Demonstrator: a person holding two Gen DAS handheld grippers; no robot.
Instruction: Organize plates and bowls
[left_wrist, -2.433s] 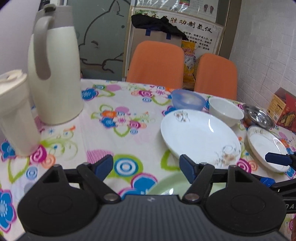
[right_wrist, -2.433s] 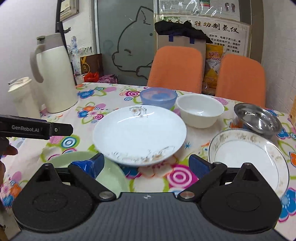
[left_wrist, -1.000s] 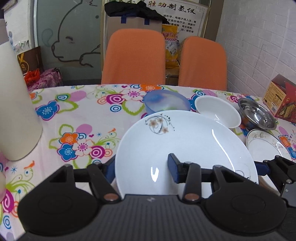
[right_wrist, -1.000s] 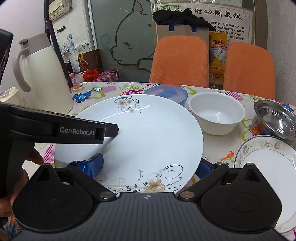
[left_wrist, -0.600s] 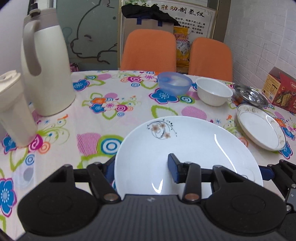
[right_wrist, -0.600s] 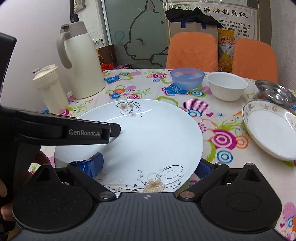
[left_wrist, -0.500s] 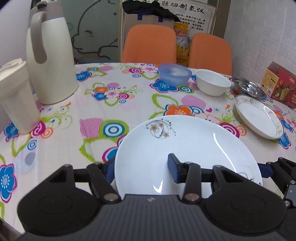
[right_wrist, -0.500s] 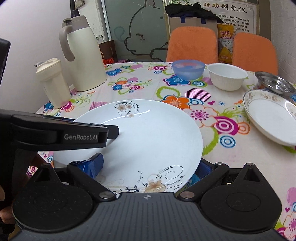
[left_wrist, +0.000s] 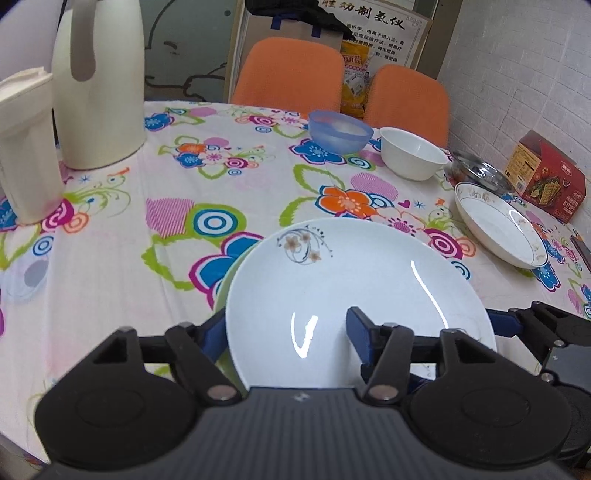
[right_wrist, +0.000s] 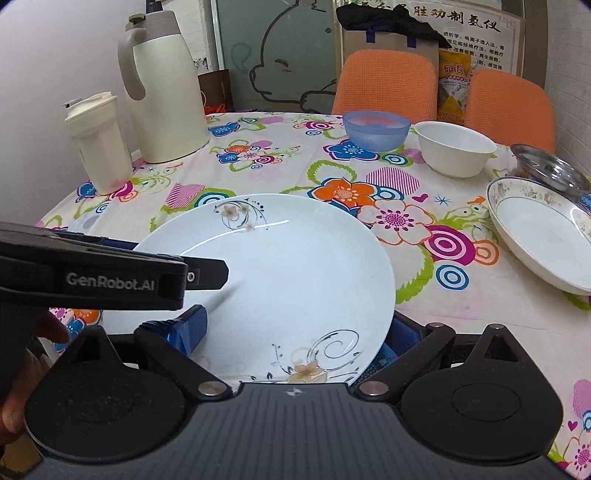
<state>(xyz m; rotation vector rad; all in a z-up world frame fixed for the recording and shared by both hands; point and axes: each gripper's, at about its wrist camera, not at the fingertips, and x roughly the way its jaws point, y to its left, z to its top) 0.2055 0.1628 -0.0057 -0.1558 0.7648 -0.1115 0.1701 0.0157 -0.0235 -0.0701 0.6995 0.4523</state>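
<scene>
1. The left hand-held gripper (left_wrist: 286, 332) is clamped on the near-left rim of the large white plate (left_wrist: 351, 295): one blue finger lies on the plate's upper face, the other sits outside and under the rim.
2. The right hand-held gripper (right_wrist: 295, 332) is clamped on the same plate's near-right rim, with one blue finger over the plate and the other tucked under its edge.
3. The plate, with small flower prints near its rim, sits at the near edge of the counter (left_wrist: 110, 266); a pale green dish (left_wrist: 231, 273) peeks out from under its left side. Whether the two touch cannot be told.
4. To the right, apart from it, lies a gold-rimmed plate (right_wrist: 543, 236).
5. Further back stand a metal bowl (right_wrist: 550, 170), a white bowl (right_wrist: 454, 151) and a blue bowl (right_wrist: 375, 129) in a row.
6. At the far left stand a cream jug (right_wrist: 162, 88) and a lidded cup (right_wrist: 98, 144).
7. Two orange chairs (right_wrist: 384, 81) stand behind the counter, and a red box (left_wrist: 546, 181) sits at the far right.
</scene>
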